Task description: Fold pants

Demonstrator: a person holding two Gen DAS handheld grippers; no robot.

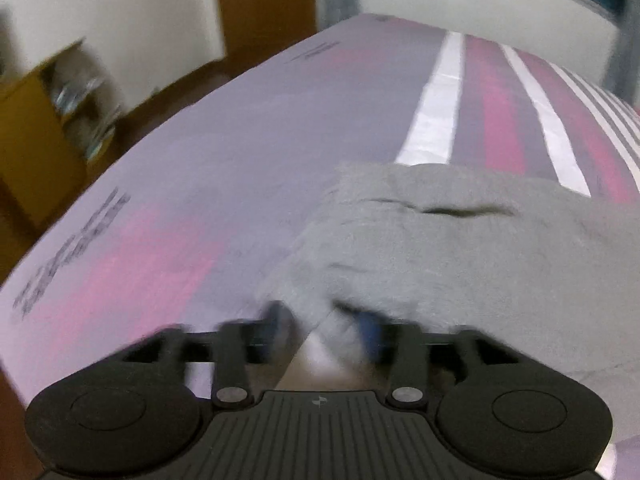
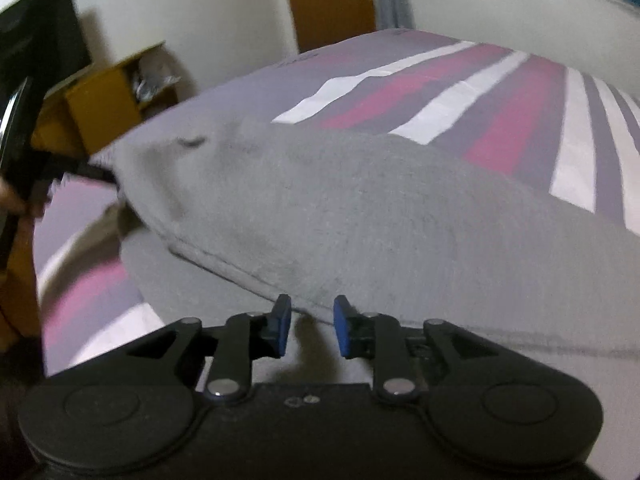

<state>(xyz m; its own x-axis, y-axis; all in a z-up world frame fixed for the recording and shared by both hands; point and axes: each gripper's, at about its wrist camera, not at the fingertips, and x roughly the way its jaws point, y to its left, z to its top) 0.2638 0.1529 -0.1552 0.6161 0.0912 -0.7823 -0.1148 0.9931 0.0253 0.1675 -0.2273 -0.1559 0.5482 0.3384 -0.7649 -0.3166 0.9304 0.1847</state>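
Pants (image 2: 360, 208) hem (bedspread (image 1: 200, 160) beyond)

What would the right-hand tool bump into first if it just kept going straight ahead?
Most likely the grey pants: their folded edge lies just ahead of the right tool, whose jaws stand open with nothing between them. The striped bedspread lies beyond. Depth is uncertain.

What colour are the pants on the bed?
Plain grey pants, clearest in the right wrist view.

Grey pants (image 2: 360, 208) on striped bed (image 2: 500, 92), right tongs (image 2: 312, 326) parted (nothing between)
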